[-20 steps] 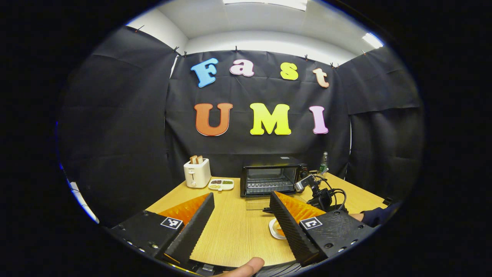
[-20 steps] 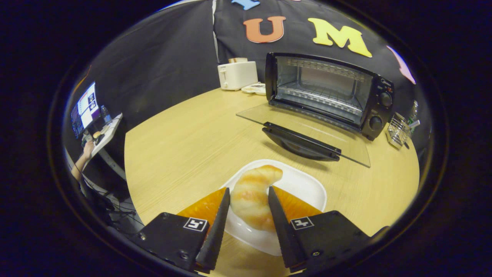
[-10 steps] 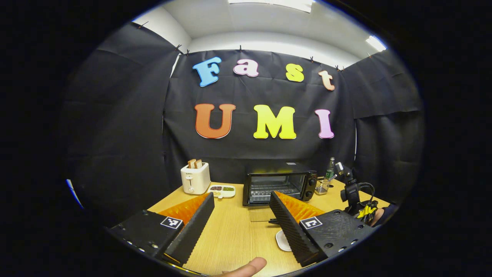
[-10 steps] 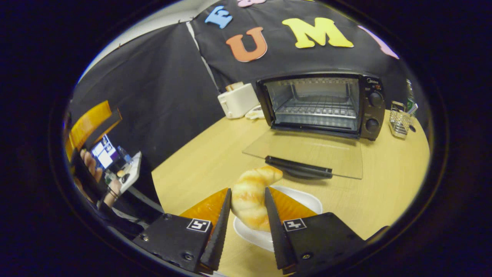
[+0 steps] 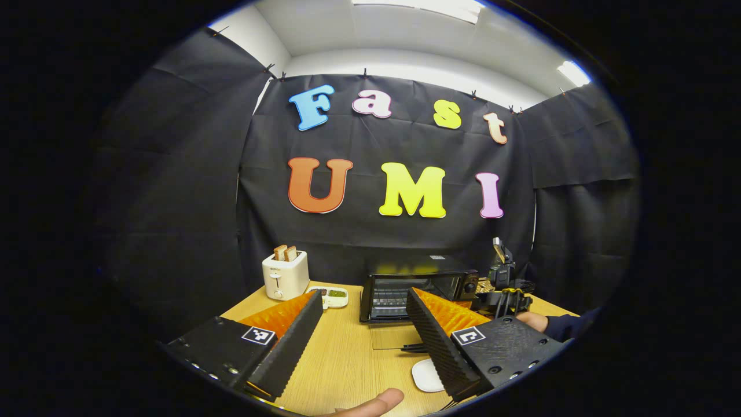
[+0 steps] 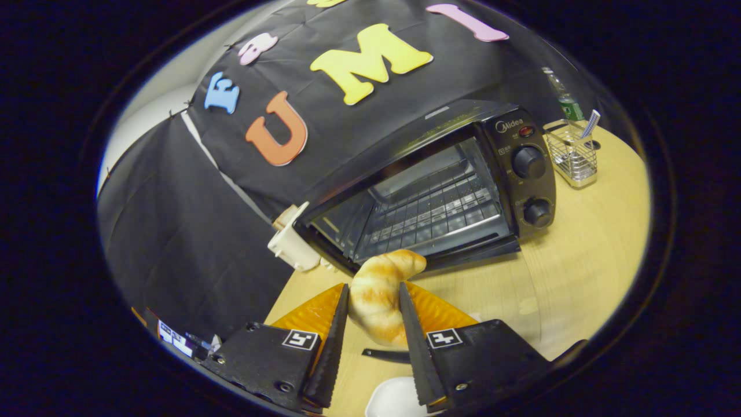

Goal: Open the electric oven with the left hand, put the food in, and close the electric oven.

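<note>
Wooden table (image 5: 347, 359) fills lower centre of left gripper view, black cloth wall behind. Electric oven (image 6: 440, 185) at centre of right gripper view — door (image 6: 521, 289) dropped flat, wire rack (image 6: 434, 211) visible inside. Right gripper (image 6: 373, 341) at bottom centre, both fingers clamped on croissant (image 6: 379, 292), held just before oven mouth. White plate (image 6: 393, 399) at bottom edge, below croissant. Left gripper (image 5: 362, 339) at bottom of its own view — fingers spread wide, nothing between. Toaster (image 5: 285, 275) left of oven; wire basket (image 6: 573, 159) upper right.
</note>
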